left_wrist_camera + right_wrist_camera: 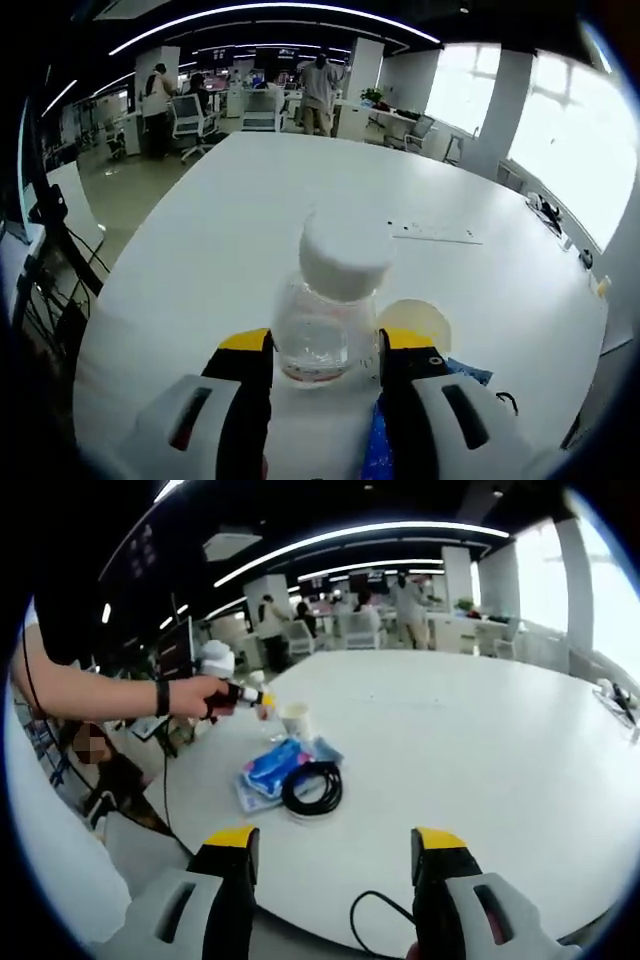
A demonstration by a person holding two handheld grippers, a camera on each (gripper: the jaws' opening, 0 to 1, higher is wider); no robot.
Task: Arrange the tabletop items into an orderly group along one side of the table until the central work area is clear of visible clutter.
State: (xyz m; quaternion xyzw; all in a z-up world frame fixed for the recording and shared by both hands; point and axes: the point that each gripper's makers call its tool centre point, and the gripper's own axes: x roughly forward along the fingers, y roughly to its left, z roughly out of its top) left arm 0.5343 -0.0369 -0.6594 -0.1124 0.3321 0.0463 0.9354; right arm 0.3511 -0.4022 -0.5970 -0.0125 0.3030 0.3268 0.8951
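1. The left gripper pinches a clear bottle with a white cap between its yellow-tipped jaws, above the white surface.
2. Just beyond the bottle to the right sits a paper cup.
3. The right gripper is spread wide, holding nothing; ahead of it lie a black cable coil and a blue packet.

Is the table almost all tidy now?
Nearly. Already grouped near one edge: the blue packet, the coiled black cable and the paper cup. In hand: the left gripper holds the clear bottle with a white cap. Left: setting that bottle with the group, and a flat strip farther out on the table.
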